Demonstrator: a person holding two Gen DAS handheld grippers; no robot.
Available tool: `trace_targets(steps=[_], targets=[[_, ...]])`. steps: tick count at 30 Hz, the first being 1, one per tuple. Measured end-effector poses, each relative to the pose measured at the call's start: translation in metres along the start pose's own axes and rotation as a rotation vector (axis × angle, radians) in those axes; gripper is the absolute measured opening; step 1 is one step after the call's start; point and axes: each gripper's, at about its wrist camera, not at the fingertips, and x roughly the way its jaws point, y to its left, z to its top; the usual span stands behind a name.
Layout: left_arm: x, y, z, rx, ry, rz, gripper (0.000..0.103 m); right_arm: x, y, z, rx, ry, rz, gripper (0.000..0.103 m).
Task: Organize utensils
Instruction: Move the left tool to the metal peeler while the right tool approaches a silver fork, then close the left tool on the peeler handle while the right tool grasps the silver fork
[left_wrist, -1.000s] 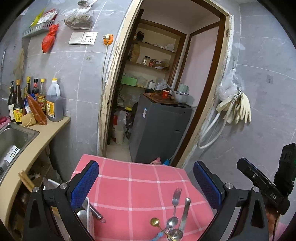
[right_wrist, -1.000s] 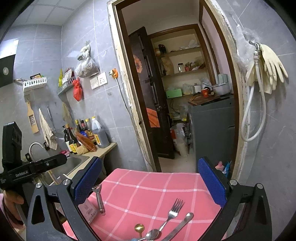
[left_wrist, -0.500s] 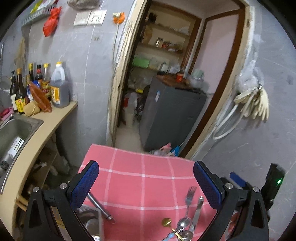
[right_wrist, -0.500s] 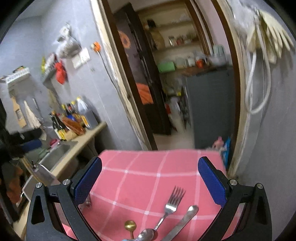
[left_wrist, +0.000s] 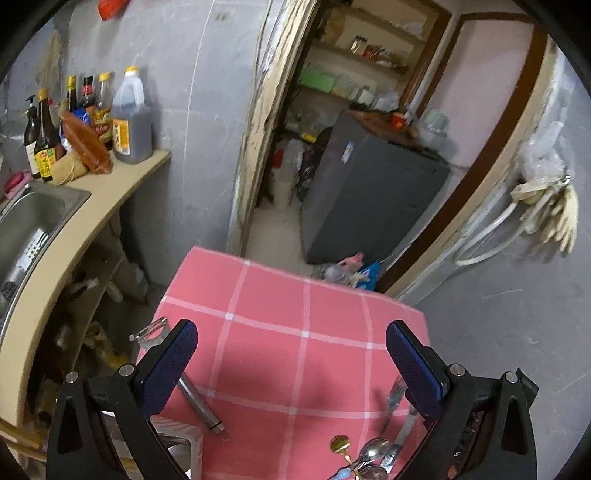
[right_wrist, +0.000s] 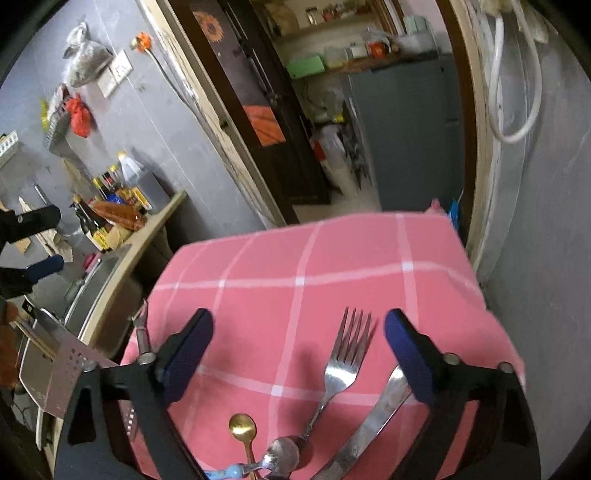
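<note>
Low in the right wrist frame, a shiny steel fork (right_wrist: 345, 373) lies on checked pink cloth (right_wrist: 295, 266) between the right gripper's (right_wrist: 299, 341) just-narrowing, unclenched jaws; left gripper (left_wrist: 291, 354) gapes empty.

1. My left claw (left_wrist: 291, 354) hangs open above the pink checked cloth (left_wrist: 295, 332) on the bench.
2. A metal peeler (left_wrist: 184, 384) lies beside my left finger; a cluster of spoons (left_wrist: 365, 454) lies near the right.

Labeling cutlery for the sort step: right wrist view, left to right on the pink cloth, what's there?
Peeler at the cloth's left edge → gold spoon → silver spoon → fork → long steel handle.
</note>
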Motion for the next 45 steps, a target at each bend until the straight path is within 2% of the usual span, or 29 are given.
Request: trace_targets(steps=[1, 7, 12, 16, 21, 23, 25, 29, 31, 36, 39, 43, 45], targets=[[0.006, 0.000, 0.001, -0.011, 0.023, 0.018, 0.103, 0.003, -0.001, -0.002, 0.004, 0.011, 0.001, 0.076], [0.045, 0.006, 0.001, -0.102, 0.142, 0.120, 0.102, 0.024, -0.007, -0.006, 0.060, 0.070, -0.020, 0.069], [0.078, 0.013, -0.007, -0.157, 0.217, 0.252, 0.101, 0.031, -0.011, -0.012, 0.086, 0.091, -0.024, 0.061], [0.100, 0.014, -0.014, -0.167, 0.240, 0.330, 0.101, 0.033, -0.016, -0.014, 0.096, 0.106, -0.015, 0.052], [0.120, 0.017, -0.022, -0.201, 0.276, 0.368, 0.101, 0.035, -0.018, -0.016, 0.091, 0.118, -0.002, 0.047], [0.126, 0.018, -0.023, -0.207, 0.272, 0.381, 0.101, 0.036, -0.018, -0.015, 0.085, 0.120, 0.006, 0.047], [0.128, 0.018, -0.025, -0.205, 0.269, 0.392, 0.101, 0.038, -0.018, -0.014, 0.076, 0.124, 0.007, 0.040], [0.136, 0.018, -0.028, -0.196, 0.275, 0.435, 0.101, 0.041, -0.021, -0.013, 0.075, 0.132, 0.016, 0.033], [0.140, 0.021, -0.030, -0.214, 0.274, 0.455, 0.101, 0.043, -0.021, -0.012, 0.074, 0.137, 0.024, 0.024], [0.152, 0.031, -0.038, -0.258, 0.268, 0.538, 0.101, 0.049, -0.024, -0.010, 0.070, 0.139, 0.064, 0.024], [0.152, 0.029, -0.040, -0.268, 0.234, 0.590, 0.101, 0.048, -0.024, -0.009, 0.052, 0.134, 0.078, 0.024], [0.158, 0.039, -0.042, -0.373, 0.238, 0.554, 0.101, 0.048, -0.025, -0.009, 0.028, 0.141, 0.087, 0.022], [0.159, 0.040, -0.042, -0.392, 0.236, 0.530, 0.100, 0.048, -0.026, -0.009, 0.024, 0.142, 0.093, 0.020]])
